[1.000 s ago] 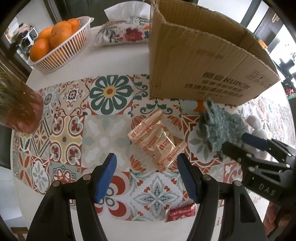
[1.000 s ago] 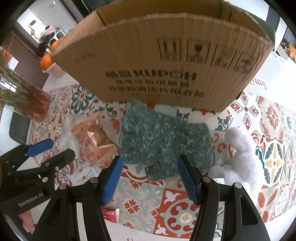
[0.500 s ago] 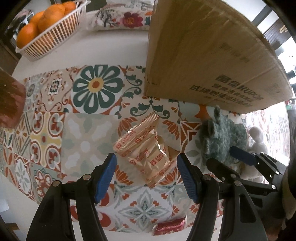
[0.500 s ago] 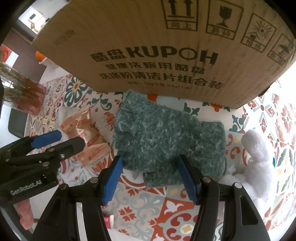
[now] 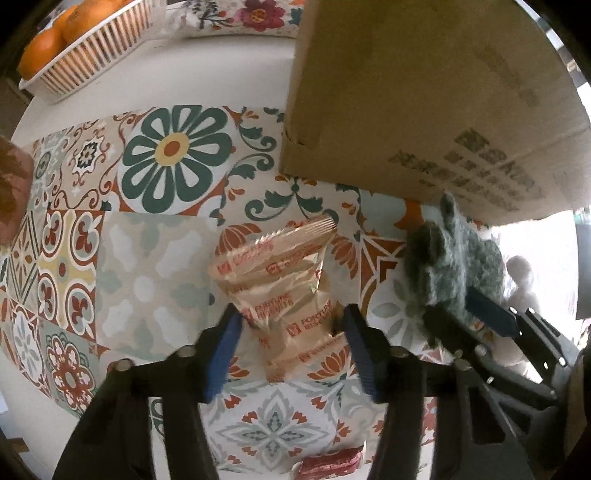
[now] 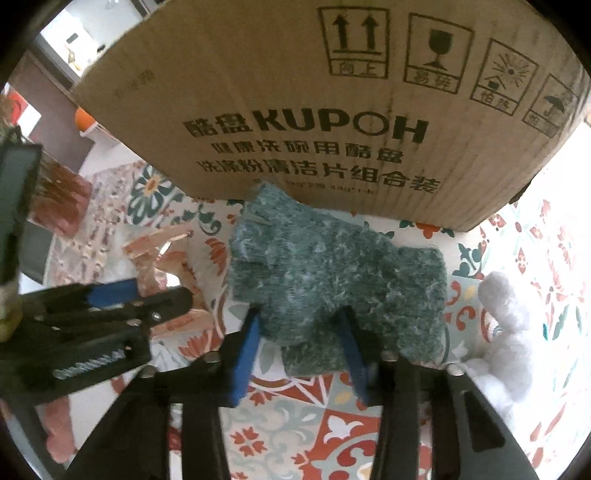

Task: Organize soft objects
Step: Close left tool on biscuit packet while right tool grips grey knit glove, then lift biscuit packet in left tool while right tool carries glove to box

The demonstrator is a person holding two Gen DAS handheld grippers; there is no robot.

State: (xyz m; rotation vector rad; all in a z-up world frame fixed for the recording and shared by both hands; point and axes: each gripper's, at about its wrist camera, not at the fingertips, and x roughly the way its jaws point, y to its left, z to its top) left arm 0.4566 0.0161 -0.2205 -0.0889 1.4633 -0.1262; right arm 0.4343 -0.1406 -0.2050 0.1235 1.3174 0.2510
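A fuzzy green knit glove (image 6: 332, 273) lies flat on the patterned tablecloth in front of a cardboard box (image 6: 325, 96). My right gripper (image 6: 301, 321) is open, its blue pads on either side of the glove's near edge. A tan biscuit packet (image 5: 284, 295) lies left of the glove. My left gripper (image 5: 290, 325) is open, its pads straddling the packet's lower half. The glove also shows in the left wrist view (image 5: 454, 266). A white plush toy (image 6: 506, 332) lies right of the glove.
The cardboard box (image 5: 424, 96) stands close behind both items. A basket of oranges (image 5: 74, 48) and a floral tissue pack (image 5: 240, 14) sit at the far left. A red wrapper (image 5: 332, 465) lies near the table's front edge. A reddish vase (image 6: 59, 199) stands left.
Both grippers have moved forward and down. The left pads now flank the biscuit packet; the right pads now flank the glove's near edge. Both jaws have narrowed somewhat.
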